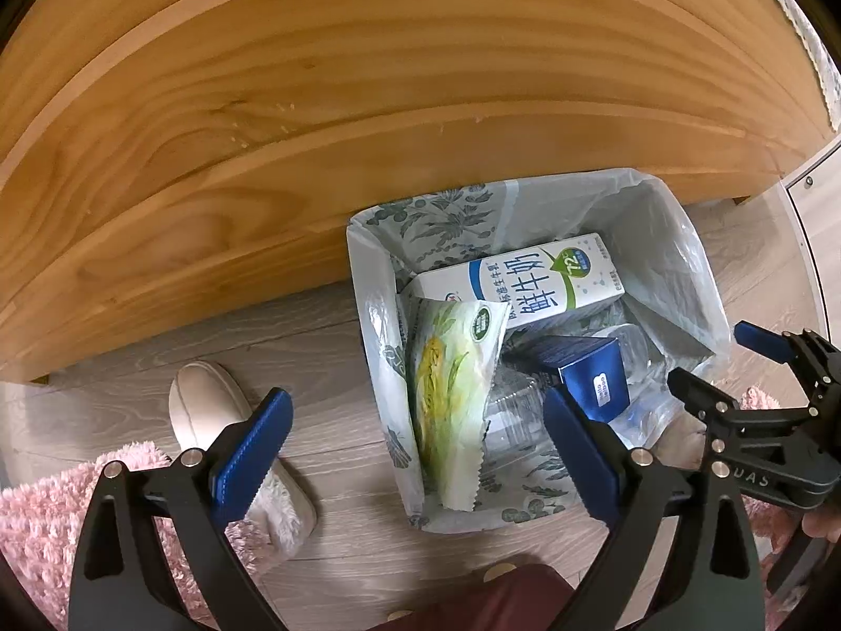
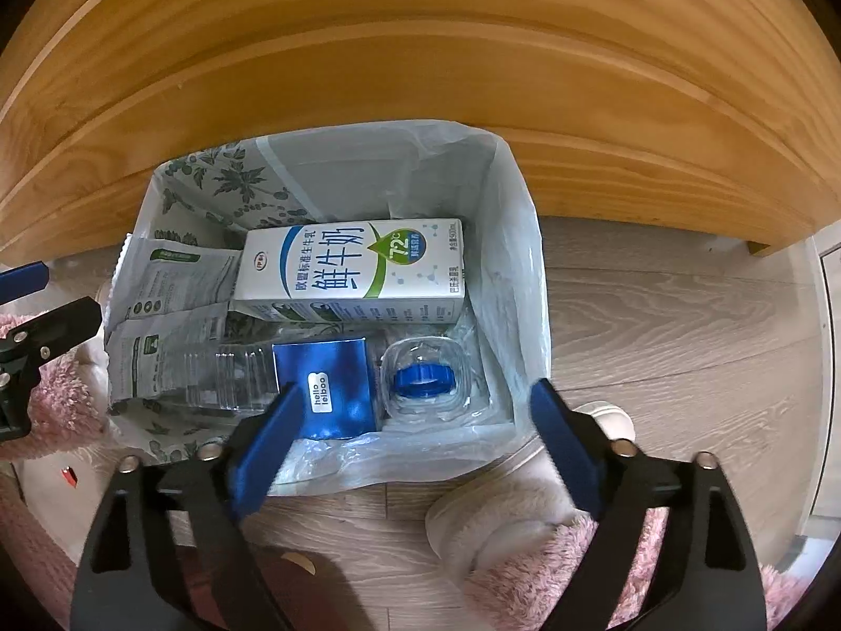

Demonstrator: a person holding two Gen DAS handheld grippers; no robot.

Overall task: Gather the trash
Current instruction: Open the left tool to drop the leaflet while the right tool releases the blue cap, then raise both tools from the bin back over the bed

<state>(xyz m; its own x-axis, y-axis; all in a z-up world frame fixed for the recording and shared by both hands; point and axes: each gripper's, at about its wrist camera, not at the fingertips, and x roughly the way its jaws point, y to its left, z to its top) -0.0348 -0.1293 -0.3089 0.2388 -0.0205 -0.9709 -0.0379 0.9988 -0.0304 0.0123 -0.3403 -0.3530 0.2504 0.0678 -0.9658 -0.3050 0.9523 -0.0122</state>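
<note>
A bin with a white plastic liner (image 1: pixel 667 242) (image 2: pixel 504 242) stands on the floor against a wooden panel. Inside lie a white and blue milk carton (image 1: pixel 531 284) (image 2: pixel 357 263), a green and yellow wrapper (image 1: pixel 452 384) (image 2: pixel 173 284), a small blue box (image 1: pixel 594 368) (image 2: pixel 336 384) and a clear plastic bottle (image 1: pixel 515 420) (image 2: pixel 420 373). My left gripper (image 1: pixel 415 410) (image 2: pixel 58 292) hangs open over the bin's left side, holding nothing. My right gripper (image 2: pixel 415 394) (image 1: pixel 717 357) is open above the bin's near right part, and nothing is between its pads.
A tall wooden furniture panel (image 1: pixel 368 79) (image 2: pixel 420 52) rises just behind the bin. Beige slippers (image 1: pixel 210 410) (image 2: pixel 504 520) and pink fluffy fabric (image 1: pixel 42 526) (image 2: pixel 604 578) flank the bin on the grey wood-look floor (image 2: pixel 683 326). A white cabinet corner (image 1: pixel 809 184) shows far right.
</note>
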